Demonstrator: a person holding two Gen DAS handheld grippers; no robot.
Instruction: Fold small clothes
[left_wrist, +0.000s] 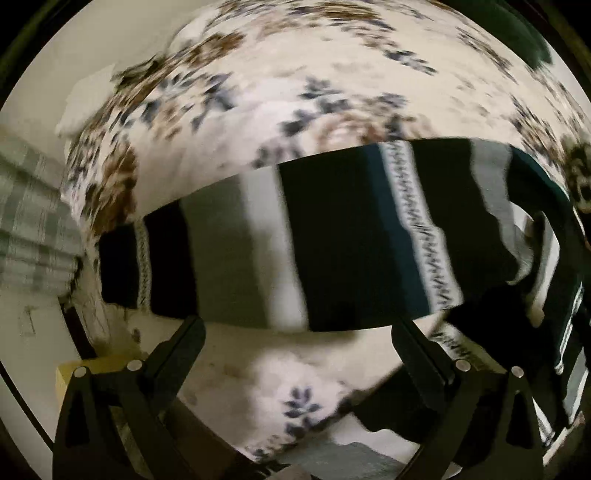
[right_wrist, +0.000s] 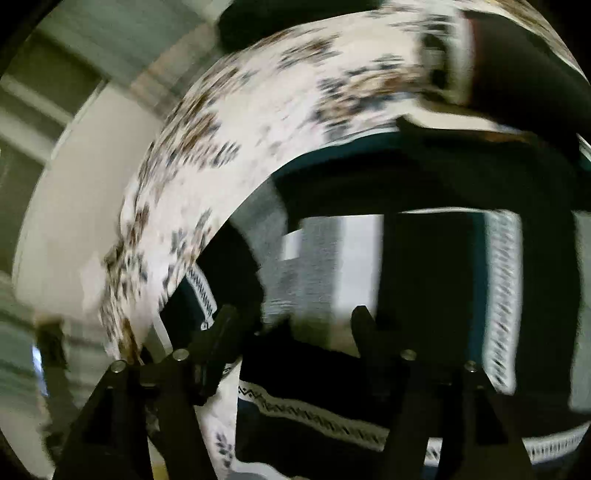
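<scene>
I see a striped knit garment (left_wrist: 295, 236), with black, grey, white and teal bands, spread across a floral bedspread (left_wrist: 258, 92). In the left wrist view the left gripper (left_wrist: 295, 325) hangs above its near edge, fingers wide apart with nothing between them. The right gripper (right_wrist: 291, 317) stands open over folded layers of the same garment, pads clear of the cloth. A dark sleeve (right_wrist: 517, 66) crosses the top right of that view. Both views are smeared. A grey plaid cloth (left_wrist: 33, 221) sits at the left, cut off by the lens edge.
</scene>
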